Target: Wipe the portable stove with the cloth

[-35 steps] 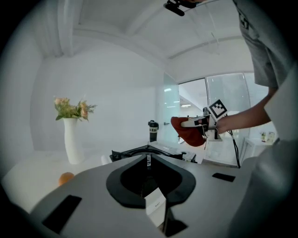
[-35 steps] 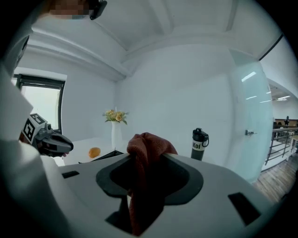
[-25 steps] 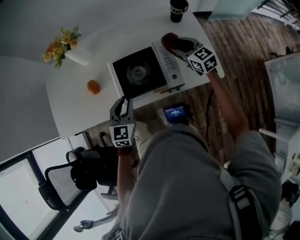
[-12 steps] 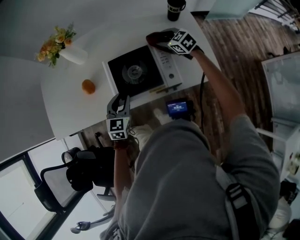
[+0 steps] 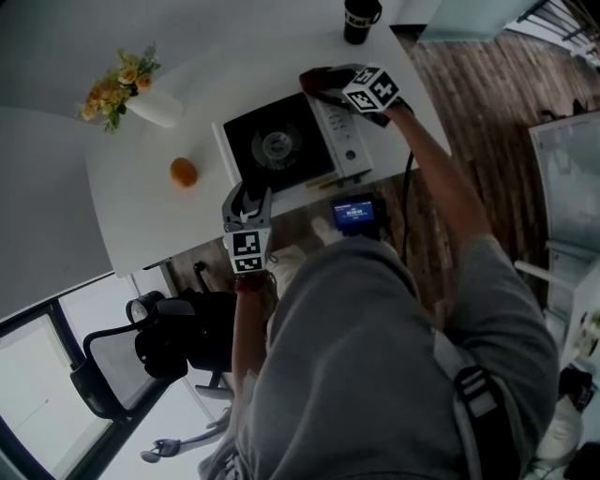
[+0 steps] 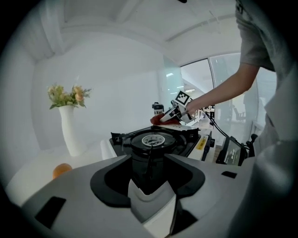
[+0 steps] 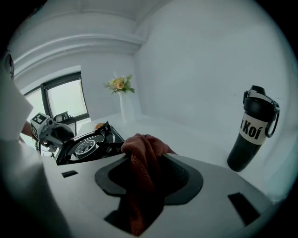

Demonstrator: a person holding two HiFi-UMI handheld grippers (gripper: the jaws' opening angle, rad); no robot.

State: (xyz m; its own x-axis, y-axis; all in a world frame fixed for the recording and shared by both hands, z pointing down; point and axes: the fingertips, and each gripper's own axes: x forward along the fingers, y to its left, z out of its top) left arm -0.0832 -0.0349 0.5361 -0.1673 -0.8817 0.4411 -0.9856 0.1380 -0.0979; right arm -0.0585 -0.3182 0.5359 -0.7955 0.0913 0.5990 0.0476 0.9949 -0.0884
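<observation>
— White table (image 5: 141, 216) fills my view, with the stove (image 5: 246, 141) near its front edge. My right gripper (image 5: 339, 89) pinches the red cloth (image 7: 142, 162) tight at the stove's far right corner, by the control strip. I can't tell whether the cloth touches yet.
— And your left?
— My left gripper (image 5: 249, 197) sits just at the stove's near edge, jaws opening with nothing between them. I think it's best used to steady the body.
— Then brace that rim before you push, or the stove may slide.
— Agreed. I'd flatten the cloth, press lightly and draw long strokes along the strip. Then I'd work around the burner (image 5: 277, 145), where the pan supports could snag the fabric.
— Mind the bottle (image 5: 359, 19) behind your right.
— I'd sweep away from it, toward me.
</observation>
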